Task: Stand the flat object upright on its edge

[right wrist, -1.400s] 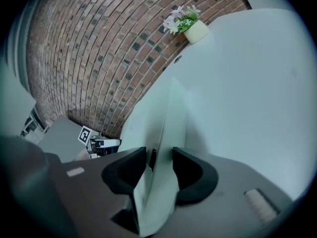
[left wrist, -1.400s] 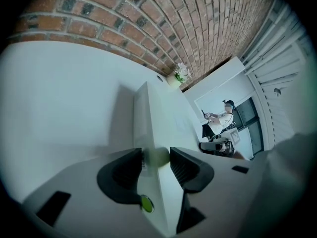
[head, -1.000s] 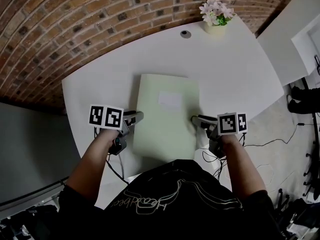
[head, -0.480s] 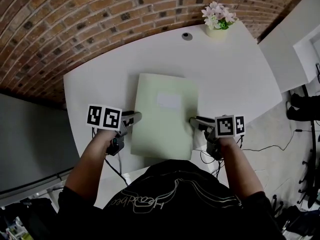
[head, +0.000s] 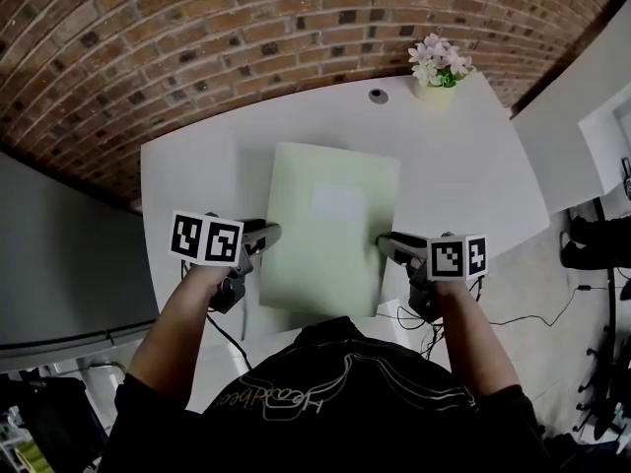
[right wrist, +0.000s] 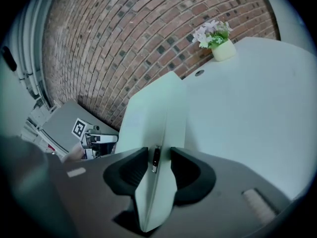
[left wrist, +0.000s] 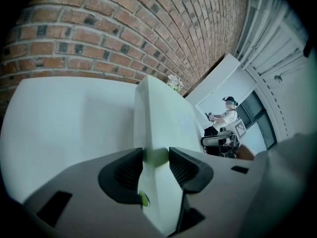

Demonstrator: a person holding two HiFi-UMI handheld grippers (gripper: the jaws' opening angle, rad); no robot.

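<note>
A pale green flat folder (head: 330,225) with a white label sits in the middle of the white table (head: 473,156), its near end lifted. My left gripper (head: 264,233) is shut on the folder's left edge and my right gripper (head: 385,242) is shut on its right edge. In the left gripper view the folder (left wrist: 163,108) runs edge-on away from the left gripper (left wrist: 156,155), pinched between both pads. In the right gripper view the folder (right wrist: 158,113) is pinched the same way in the right gripper (right wrist: 158,157), beside a small dark clasp on its edge.
A pot of pink flowers (head: 437,67) stands at the table's far right corner, with a round cable port (head: 379,95) beside it. A brick wall (head: 197,47) runs behind the table. Cables lie on the floor at the right. A person (left wrist: 225,115) sits far off.
Both grippers have risen with the folder's near end, which now stands higher off the table. The grip on both edges is unchanged.
</note>
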